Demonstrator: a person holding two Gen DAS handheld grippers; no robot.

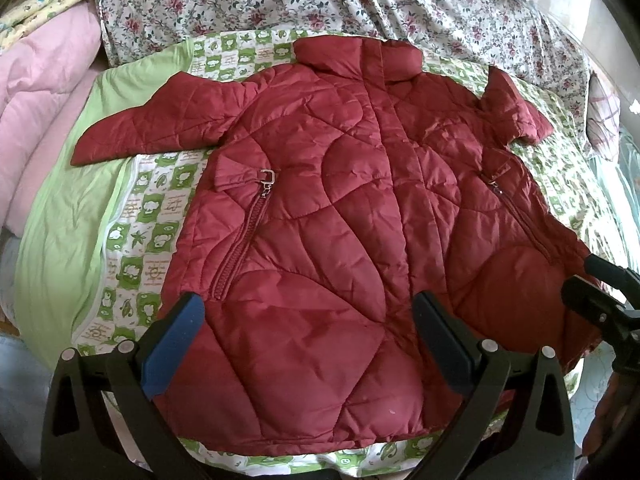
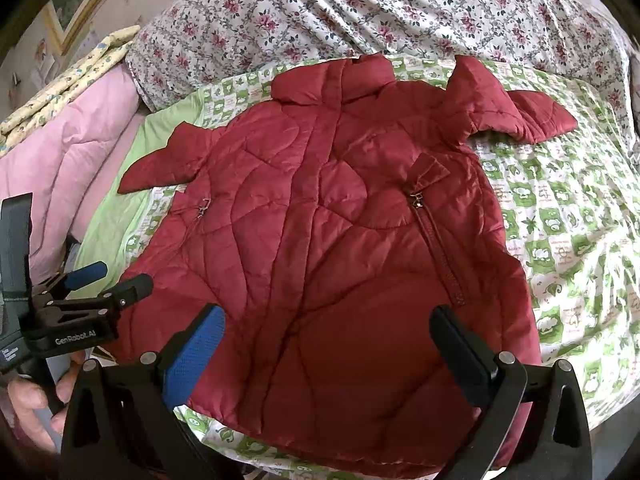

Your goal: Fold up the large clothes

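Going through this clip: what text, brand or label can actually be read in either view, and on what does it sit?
"GenRobot.AI": white print on the black body of the left gripper, seen from the right wrist view.
White print on the strap below it: too small to read.
Characters in the bedsheet pattern squares: too blurred to read.
Red jacket: no text visible.

"GenRobot.AI" on left hand-held gripper (image 2: 108, 280)

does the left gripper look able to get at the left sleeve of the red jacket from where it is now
Probably yes. The left gripper hangs open over the jacket hem, and the left sleeve lies spread flat on the green sheet with nothing on or around it.
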